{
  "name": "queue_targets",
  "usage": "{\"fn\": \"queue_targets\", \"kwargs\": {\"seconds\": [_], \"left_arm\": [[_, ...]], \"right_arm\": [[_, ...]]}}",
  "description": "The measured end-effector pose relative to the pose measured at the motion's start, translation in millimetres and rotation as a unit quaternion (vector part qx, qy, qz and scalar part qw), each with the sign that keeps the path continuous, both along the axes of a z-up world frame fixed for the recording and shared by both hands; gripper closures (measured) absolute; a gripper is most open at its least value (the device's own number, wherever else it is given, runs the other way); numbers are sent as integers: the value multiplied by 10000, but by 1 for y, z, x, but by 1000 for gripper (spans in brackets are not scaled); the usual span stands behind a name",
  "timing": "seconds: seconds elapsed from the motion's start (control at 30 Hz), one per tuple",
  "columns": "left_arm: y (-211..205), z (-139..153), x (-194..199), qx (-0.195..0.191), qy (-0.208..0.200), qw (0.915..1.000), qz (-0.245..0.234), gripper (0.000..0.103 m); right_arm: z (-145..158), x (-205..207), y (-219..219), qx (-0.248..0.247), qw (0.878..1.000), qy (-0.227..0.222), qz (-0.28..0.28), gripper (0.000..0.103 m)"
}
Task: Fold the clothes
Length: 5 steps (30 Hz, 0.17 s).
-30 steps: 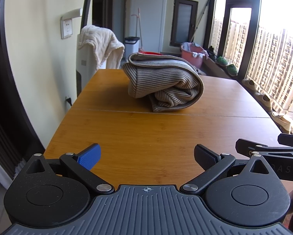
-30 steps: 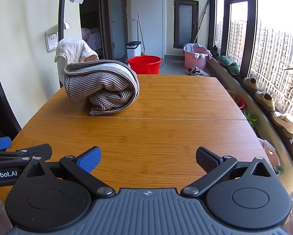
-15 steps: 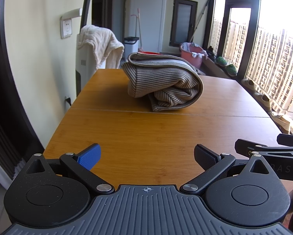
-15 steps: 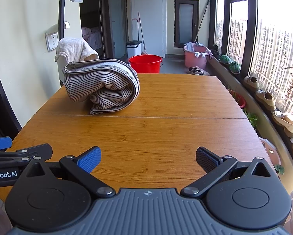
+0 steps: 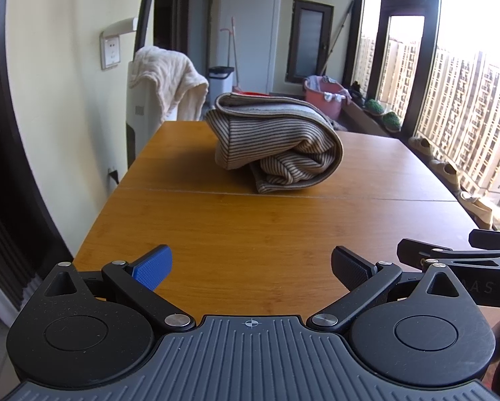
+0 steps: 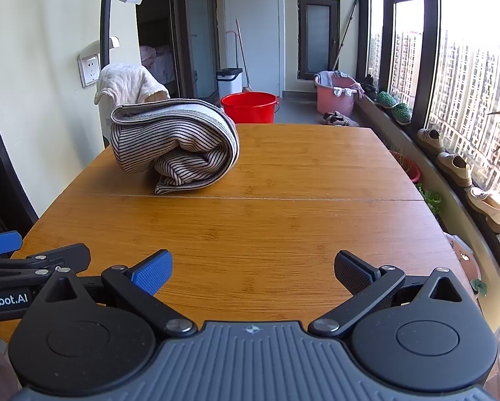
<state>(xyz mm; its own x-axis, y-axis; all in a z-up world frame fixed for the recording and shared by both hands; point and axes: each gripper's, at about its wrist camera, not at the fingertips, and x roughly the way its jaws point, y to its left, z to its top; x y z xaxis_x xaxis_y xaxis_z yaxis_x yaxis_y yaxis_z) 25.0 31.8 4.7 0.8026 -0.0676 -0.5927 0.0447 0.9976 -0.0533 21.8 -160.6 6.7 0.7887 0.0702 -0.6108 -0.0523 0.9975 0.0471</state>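
A striped garment (image 5: 276, 143) lies folded into a thick bundle on the far left part of the wooden table (image 5: 266, 227). The right wrist view shows the same garment (image 6: 176, 147) at the table's (image 6: 283, 227) back left. My left gripper (image 5: 251, 269) hovers over the near edge, open and empty, well short of the bundle. Beside it my right gripper (image 6: 253, 270) is open too, with nothing between its fingers. Each gripper shows at the edge of the other's view.
A cream towel (image 5: 166, 77) hangs over a white appliance behind the table's far left corner. A red bucket (image 6: 250, 107) and a pink basin (image 6: 336, 97) stand on the floor beyond. Shoes (image 6: 453, 167) line the window sill on the right.
None of note: both grippers hold nearly still and stay open, and the folded garment has not moved.
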Motion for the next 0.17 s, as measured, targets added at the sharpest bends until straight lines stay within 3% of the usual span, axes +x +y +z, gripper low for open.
{"fn": "queue_targets", "kwargs": {"seconds": [0.17], "left_arm": [[-1,0,-1,5,-37,10000,-47,0]], "right_arm": [[0,1,-2,18,10000,-4,12,0]]}}
